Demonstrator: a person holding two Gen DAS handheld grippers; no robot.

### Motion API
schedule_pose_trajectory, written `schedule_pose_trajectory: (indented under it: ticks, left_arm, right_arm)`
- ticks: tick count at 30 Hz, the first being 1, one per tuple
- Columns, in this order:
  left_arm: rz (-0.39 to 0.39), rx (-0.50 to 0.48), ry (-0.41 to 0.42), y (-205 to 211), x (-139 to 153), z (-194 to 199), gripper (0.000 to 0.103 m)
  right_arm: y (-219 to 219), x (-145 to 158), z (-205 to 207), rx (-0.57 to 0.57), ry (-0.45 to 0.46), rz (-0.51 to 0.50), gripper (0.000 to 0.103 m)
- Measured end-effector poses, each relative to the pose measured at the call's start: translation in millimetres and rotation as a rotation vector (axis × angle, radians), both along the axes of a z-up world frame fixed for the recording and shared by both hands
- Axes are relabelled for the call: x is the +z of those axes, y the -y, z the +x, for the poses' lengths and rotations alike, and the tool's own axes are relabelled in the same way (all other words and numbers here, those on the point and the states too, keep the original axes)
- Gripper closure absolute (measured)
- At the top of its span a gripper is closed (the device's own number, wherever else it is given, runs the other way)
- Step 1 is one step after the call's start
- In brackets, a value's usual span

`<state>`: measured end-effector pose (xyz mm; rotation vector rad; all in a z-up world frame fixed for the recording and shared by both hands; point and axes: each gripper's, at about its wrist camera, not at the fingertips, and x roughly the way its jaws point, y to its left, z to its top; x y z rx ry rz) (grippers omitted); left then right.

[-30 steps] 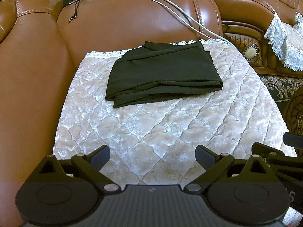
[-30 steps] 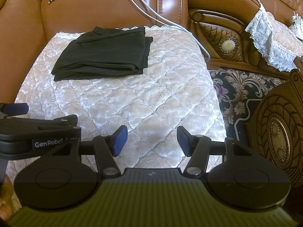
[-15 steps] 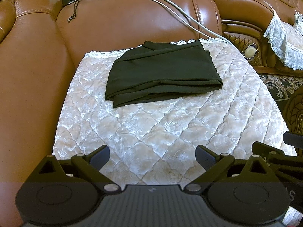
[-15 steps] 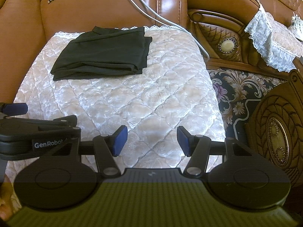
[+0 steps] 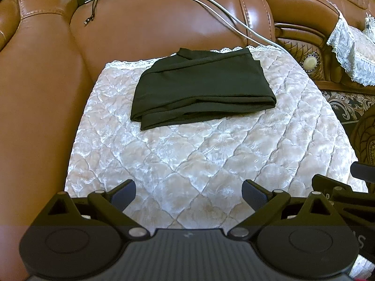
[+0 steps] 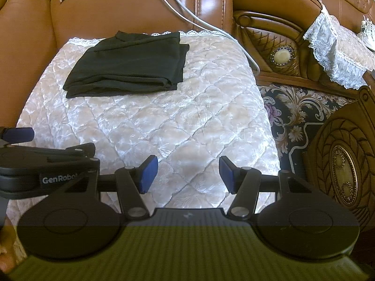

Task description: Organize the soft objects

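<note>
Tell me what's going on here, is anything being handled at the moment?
Nothing is held right now. A person holds two tongs above a quilted seat cover on a brown leather sofa. Both the left tongs and the right tongs are open and empty, near the cover's front edge. A folded black cloth lies untouched at the back of the cover, well ahead of both.
</note>
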<state>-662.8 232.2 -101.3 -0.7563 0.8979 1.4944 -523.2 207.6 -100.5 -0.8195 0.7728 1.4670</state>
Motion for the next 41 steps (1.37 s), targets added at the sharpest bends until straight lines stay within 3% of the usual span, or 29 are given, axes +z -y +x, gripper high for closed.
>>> schedule_pose_trajectory:
  ticks: [30, 41]
  left_arm:
    - [0.008, -0.014, -0.038, 0.7, -1.6, 3.4, 0.004]
    - [-0.007, -0.012, 0.005, -3.8, -9.3, -0.5, 0.003]
  right_arm:
    - [-1.0, -3.1, -2.0, 0.0, 0.001, -0.016, 0.038]
    - [-3.2, -6.6, -1.0, -0.006, -0.001, -0.028, 0.038]
